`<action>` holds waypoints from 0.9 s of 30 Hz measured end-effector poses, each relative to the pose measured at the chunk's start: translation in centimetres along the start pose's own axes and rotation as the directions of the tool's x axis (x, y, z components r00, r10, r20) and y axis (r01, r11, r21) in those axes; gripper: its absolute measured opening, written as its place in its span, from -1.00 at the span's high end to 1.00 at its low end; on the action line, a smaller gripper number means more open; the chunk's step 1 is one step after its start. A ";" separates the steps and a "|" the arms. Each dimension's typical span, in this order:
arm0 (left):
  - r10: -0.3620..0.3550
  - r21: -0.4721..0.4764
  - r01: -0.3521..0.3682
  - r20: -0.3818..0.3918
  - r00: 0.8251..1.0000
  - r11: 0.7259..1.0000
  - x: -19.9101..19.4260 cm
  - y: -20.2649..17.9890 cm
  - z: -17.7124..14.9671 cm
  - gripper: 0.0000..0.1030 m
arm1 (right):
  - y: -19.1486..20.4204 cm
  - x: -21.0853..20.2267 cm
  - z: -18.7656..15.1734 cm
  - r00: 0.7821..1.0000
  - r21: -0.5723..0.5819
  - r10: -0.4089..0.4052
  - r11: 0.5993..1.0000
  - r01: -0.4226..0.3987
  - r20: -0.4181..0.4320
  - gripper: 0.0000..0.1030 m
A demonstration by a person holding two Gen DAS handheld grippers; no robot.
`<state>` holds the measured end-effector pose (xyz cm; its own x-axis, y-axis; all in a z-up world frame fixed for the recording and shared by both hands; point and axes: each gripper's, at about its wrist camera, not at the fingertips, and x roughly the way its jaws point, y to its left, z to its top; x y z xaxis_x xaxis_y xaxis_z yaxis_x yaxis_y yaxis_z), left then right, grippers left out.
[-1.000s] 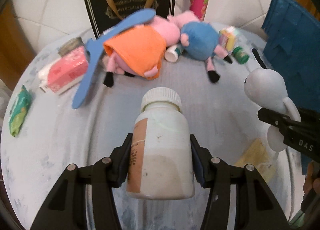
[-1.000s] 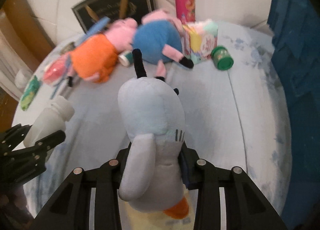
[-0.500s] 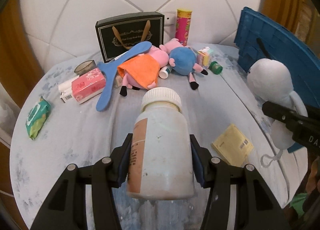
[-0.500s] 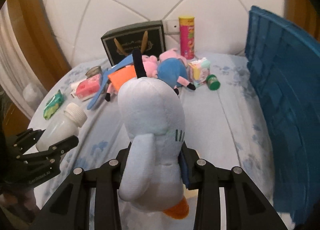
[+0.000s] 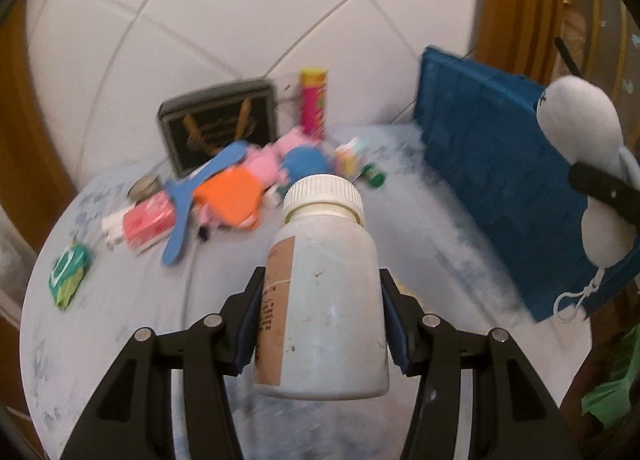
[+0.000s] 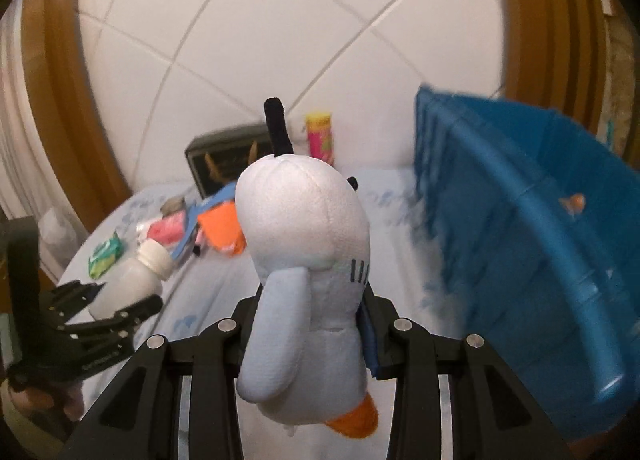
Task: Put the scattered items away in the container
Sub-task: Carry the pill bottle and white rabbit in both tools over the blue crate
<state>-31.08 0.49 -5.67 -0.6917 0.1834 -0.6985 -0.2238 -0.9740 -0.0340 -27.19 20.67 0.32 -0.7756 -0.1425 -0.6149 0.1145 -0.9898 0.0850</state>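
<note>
My left gripper (image 5: pixel 320 324) is shut on a white pill bottle (image 5: pixel 320 300) with a brown label, held upright above the pale blue table (image 5: pixel 120 320). My right gripper (image 6: pixel 308 324) is shut on a white plush bird (image 6: pixel 304 260) with an orange foot and a black tuft. The blue plastic container (image 6: pixel 532 228) stands at the right, its rim and inside in the right wrist view; something orange (image 6: pixel 573 202) lies inside. In the left wrist view the plush bird (image 5: pixel 580 132) hangs in front of the container (image 5: pixel 500 180). The left gripper (image 6: pixel 108 300) with the bottle (image 6: pixel 132 276) shows at the lower left of the right wrist view.
At the back of the table lie two pink plush pigs (image 5: pixel 256 180), a blue flat tool (image 5: pixel 200 196), a pink packet (image 5: pixel 150 220), a green packet (image 5: pixel 68 272), a small green-capped jar (image 5: pixel 374 176), a black gift bag (image 5: pixel 218 124) and a pink tube can (image 5: pixel 314 100) by the tiled wall.
Both grippers have risen and drawn back from the table with their loads. The blue container now shows more fully at the right, with its rim in view.
</note>
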 end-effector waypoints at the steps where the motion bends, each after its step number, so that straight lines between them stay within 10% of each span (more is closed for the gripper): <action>1: -0.008 0.000 0.008 0.017 1.000 1.000 -0.3 -1.7 0.8 -0.01 | -1.3 -0.9 0.5 1.000 -0.007 -0.004 1.000 0.004 0.020 0.30; 13: -0.090 0.029 0.089 0.050 0.995 0.996 -2.4 -22.6 11.3 -0.01 | -21.2 -10.1 7.6 0.993 -0.079 -0.054 0.995 0.062 0.103 0.30; 27: -0.079 0.095 0.093 -0.140 0.987 0.991 4.8 -38.2 17.7 -0.01 | -36.4 -6.9 7.3 0.981 0.035 -0.189 0.981 0.191 -0.054 0.29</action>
<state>-37.96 40.93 4.92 -0.5686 0.2393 -0.7870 -0.3516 -0.9356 -0.0305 -30.53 57.69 7.16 -0.7486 0.0471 -0.6613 -0.0574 -0.9983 -0.0062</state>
